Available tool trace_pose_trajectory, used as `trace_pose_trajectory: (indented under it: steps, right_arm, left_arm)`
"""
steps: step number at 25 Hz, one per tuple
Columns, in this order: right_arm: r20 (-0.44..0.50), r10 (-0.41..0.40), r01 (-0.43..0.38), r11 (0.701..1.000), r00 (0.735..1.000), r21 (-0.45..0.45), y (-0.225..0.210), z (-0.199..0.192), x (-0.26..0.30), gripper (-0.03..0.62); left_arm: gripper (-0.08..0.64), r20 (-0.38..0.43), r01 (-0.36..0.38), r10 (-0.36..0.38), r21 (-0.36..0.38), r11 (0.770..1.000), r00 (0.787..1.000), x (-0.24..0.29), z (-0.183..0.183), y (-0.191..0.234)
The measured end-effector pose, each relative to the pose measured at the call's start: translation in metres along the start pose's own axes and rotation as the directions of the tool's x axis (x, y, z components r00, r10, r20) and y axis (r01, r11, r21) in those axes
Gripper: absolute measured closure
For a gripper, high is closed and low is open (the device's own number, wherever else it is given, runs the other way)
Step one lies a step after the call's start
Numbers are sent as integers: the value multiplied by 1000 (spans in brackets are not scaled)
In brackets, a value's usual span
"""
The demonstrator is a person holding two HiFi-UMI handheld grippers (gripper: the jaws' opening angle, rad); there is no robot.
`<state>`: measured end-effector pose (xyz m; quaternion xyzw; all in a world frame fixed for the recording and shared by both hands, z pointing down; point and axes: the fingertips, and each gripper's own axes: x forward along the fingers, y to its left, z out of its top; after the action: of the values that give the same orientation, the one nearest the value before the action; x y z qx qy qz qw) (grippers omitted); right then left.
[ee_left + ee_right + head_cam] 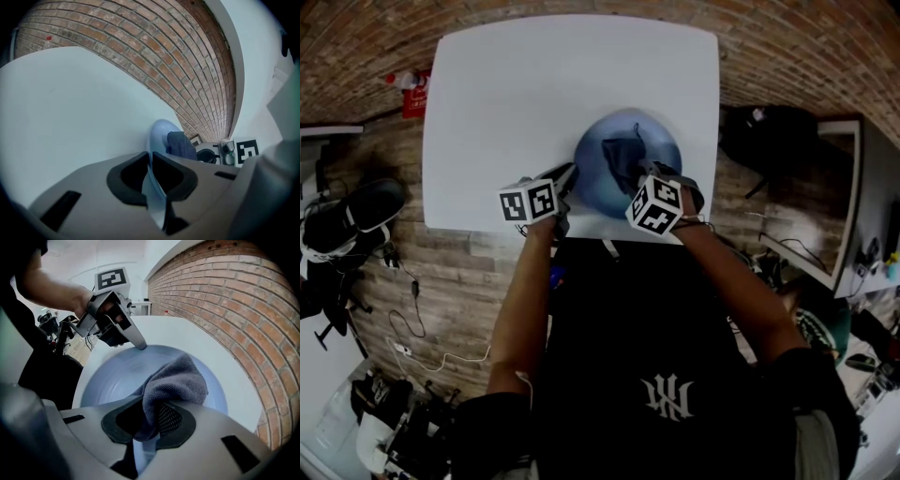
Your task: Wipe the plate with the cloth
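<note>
A pale blue plate (598, 176) rests on the white table (506, 103) near its front edge. My left gripper (566, 176) is shut on the plate's left rim; in the left gripper view the plate rim (154, 197) runs edge-on between the jaws. My right gripper (645, 171) is shut on a dark grey cloth (623, 155) that lies bunched on the plate's right half. In the right gripper view the cloth (176, 380) rises from the jaws onto the plate (117, 378), and the left gripper (140, 346) pinches the far rim.
The table stands on a brick floor (806, 47). A red item (414, 92) lies by the table's far left corner. A dark chair (769, 136) and a desk edge (848, 206) are to the right; shoes and cables (356, 225) lie to the left.
</note>
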<state>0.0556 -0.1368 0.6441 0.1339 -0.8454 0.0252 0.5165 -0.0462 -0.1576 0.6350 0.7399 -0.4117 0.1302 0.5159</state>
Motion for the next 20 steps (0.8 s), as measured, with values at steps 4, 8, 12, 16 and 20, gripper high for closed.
trace_pose_trajectory:
  steps: [4,8,12,16,20]
  right_arm:
    - [-38,-38,39,999,999,24,-16,-22,-11,517]
    - [-68,-65,68,996,996,50,-28,-42,-19,517]
    - [-92,-84,88,995,992,41,-34,-53,-25,517]
    - [-102,-96,104,991,990,82,-40,-63,-28,517]
    - [-61,-68,81,967,996,242,-45,-68,-32,517]
  left_arm:
    - [525,5,1,-1,-5,1000,1000,-1,0,0]
    - [525,3,3,-3,-4,1000,1000,0,-1,-1]
    - [525,7,1,-1,0,1000,1000,-1,0,-1]
    - [525,10,2,-2,-1,1000,1000,0,-1,-1]
    - [525,23,-6,6,5,1000,1000,1,-2,-3]
